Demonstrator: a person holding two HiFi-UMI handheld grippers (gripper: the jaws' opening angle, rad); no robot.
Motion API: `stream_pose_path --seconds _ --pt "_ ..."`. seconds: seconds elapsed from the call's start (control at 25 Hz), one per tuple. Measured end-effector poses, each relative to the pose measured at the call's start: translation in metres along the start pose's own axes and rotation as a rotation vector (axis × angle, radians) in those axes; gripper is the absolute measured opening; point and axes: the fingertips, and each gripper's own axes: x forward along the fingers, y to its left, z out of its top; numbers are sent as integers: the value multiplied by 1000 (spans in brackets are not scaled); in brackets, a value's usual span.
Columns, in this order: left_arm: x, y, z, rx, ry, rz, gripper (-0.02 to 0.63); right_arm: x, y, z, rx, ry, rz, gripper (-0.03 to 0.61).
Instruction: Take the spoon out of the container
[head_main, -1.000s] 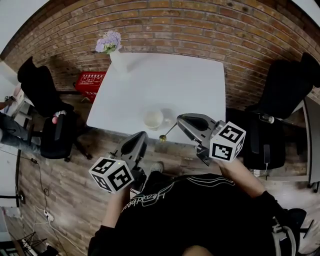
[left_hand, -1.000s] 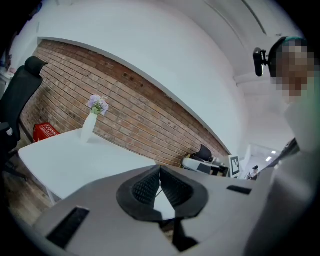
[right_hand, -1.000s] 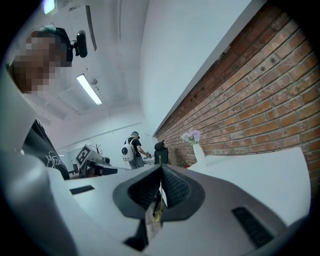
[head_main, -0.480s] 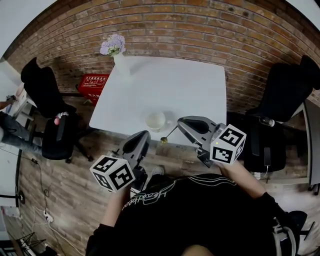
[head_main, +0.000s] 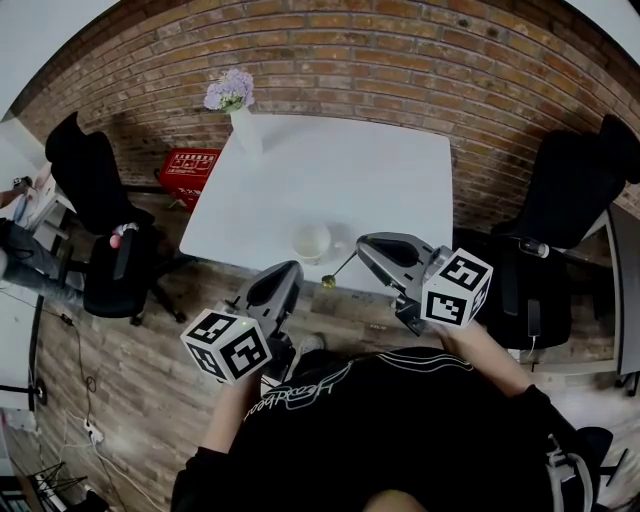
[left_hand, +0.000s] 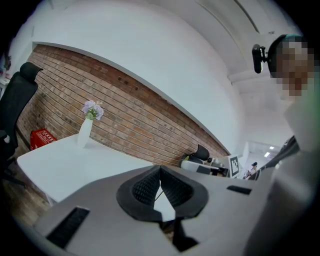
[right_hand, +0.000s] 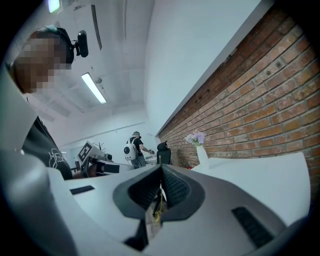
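Note:
A white bowl-like container (head_main: 311, 241) stands near the front edge of the white table (head_main: 340, 170). A thin golden spoon (head_main: 335, 271) slants down and to the left from my right gripper (head_main: 362, 244), outside the container, with its bowl end just over the table's front edge. In the right gripper view the right gripper (right_hand: 161, 168) is shut on the spoon's (right_hand: 158, 209) handle, which shows between the pads. My left gripper (head_main: 291, 268) hovers in front of the table edge, left of the spoon. Seen in its own view, the left gripper (left_hand: 160, 168) is shut and holds nothing.
A white vase with lilac flowers (head_main: 238, 112) stands at the table's far left corner. Black office chairs (head_main: 95, 200) (head_main: 570, 190) flank the table, and a red crate (head_main: 186, 166) lies by the brick wall. A person stands far off in the right gripper view.
The head view has drifted slightly. Both grippers and the spoon keep their places.

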Motion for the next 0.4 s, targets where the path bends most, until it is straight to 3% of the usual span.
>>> stream_pose_path --seconds 0.4 --pt "5 -2 -7 -4 1 -3 5 -7 -10 -1 18 -14 -16 -2"
